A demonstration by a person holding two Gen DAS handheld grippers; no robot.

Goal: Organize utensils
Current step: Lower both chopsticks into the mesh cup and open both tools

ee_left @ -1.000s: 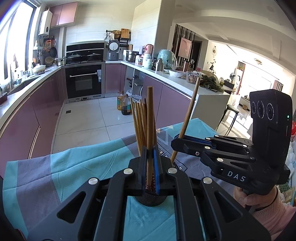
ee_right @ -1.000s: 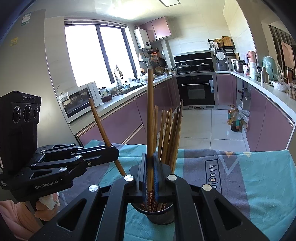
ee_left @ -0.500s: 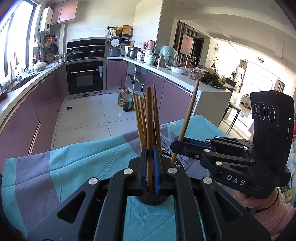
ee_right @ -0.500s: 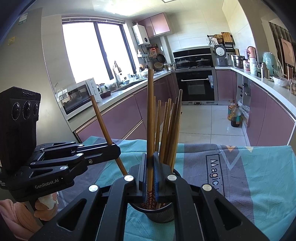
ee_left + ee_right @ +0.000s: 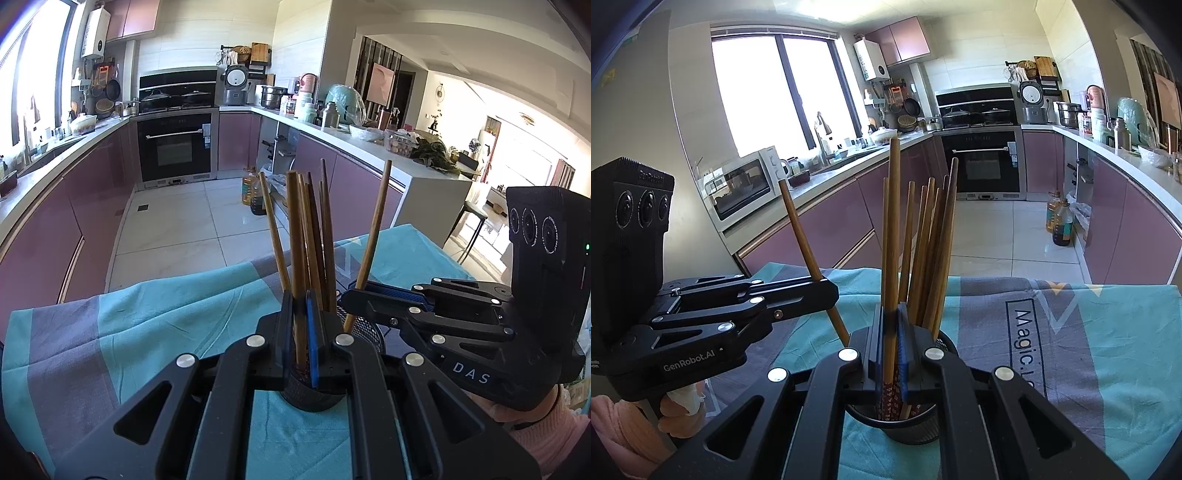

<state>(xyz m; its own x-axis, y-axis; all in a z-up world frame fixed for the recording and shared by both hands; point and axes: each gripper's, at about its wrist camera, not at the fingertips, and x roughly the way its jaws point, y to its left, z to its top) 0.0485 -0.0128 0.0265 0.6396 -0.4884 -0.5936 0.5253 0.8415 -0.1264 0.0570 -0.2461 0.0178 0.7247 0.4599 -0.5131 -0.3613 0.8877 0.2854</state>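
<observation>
Brown wooden chopsticks everywhere in this scene. A dark mesh holder [image 5: 908,424] stands on a teal and grey cloth [image 5: 1108,350], and a bundle of chopsticks [image 5: 931,251] leans in it, tips fanned toward 1 o'clock in the right wrist view.

Right gripper [image 5: 892,354]: jaws pressed together on a single chopstick [image 5: 894,229], which stands near upright; its patterned red lower end reaches down inside the holder rim. In the left wrist view that same gripper [image 5: 351,295] comes in from 3 o'clock, chopstick tilted toward 1 o'clock, lower end dipping behind the mesh rim [image 5: 364,326].

Left gripper [image 5: 301,332]: jaws likewise pinched on one chopstick [image 5: 295,251], upright, directly above the holder [image 5: 310,395]; the lower tip is lost behind the fingers, so contact with the holder floor cannot be told. From the right wrist view the left gripper [image 5: 831,291] enters from 9 o'clock, its stick slanted toward 11 o'clock, bottom end near the holder's left edge.

A hand in a pink sleeve [image 5: 546,424] grips the right tool's handle at 4 o'clock in the left wrist view.

Background: purple kitchen cabinets [image 5: 831,229], a black oven [image 5: 173,147] at 12 o'clock, a white microwave [image 5: 746,188] on the counter, oil bottles [image 5: 1058,221] on the tiled floor
</observation>
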